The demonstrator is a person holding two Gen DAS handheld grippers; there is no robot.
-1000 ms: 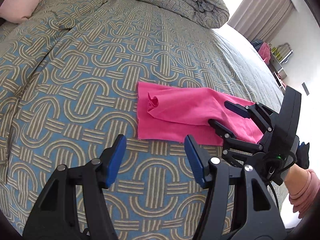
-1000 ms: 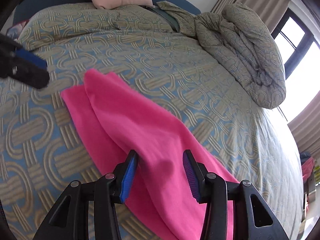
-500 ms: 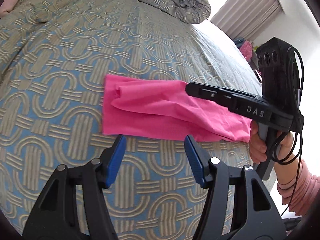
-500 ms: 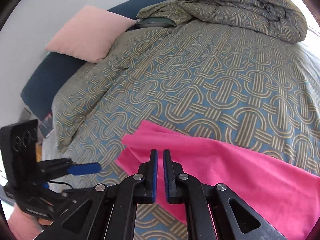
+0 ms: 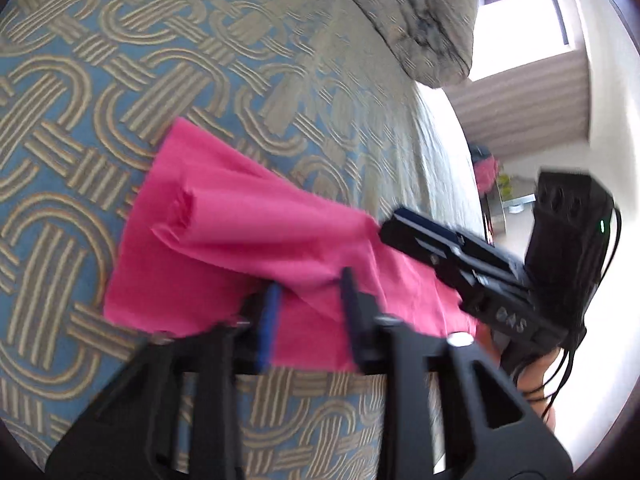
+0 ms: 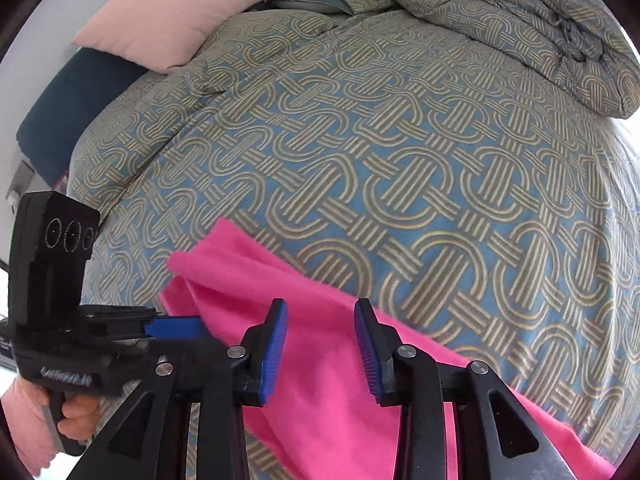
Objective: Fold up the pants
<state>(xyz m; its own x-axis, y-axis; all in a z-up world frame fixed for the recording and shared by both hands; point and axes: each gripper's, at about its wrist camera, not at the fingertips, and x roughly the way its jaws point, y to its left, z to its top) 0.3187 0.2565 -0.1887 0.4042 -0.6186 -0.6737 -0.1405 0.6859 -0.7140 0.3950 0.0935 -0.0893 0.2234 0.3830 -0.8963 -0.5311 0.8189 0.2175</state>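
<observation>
Gently lift the soft, light, floppy pants (image 5: 248, 240) lying on the bed (image 5: 120, 80) by the near edge pinched in the left gripper (image 5: 310, 308), then shut the right gripper (image 6: 320, 344), just opening over loose cloth, further along that edge.

pants (image 6: 320, 360): laid on the bedspread (image 6: 400, 160), at its near edge
duvet (image 6: 520, 20): heaped at the far right
pillow (image 6: 168, 12): set far left, behind the bedspread
</observation>
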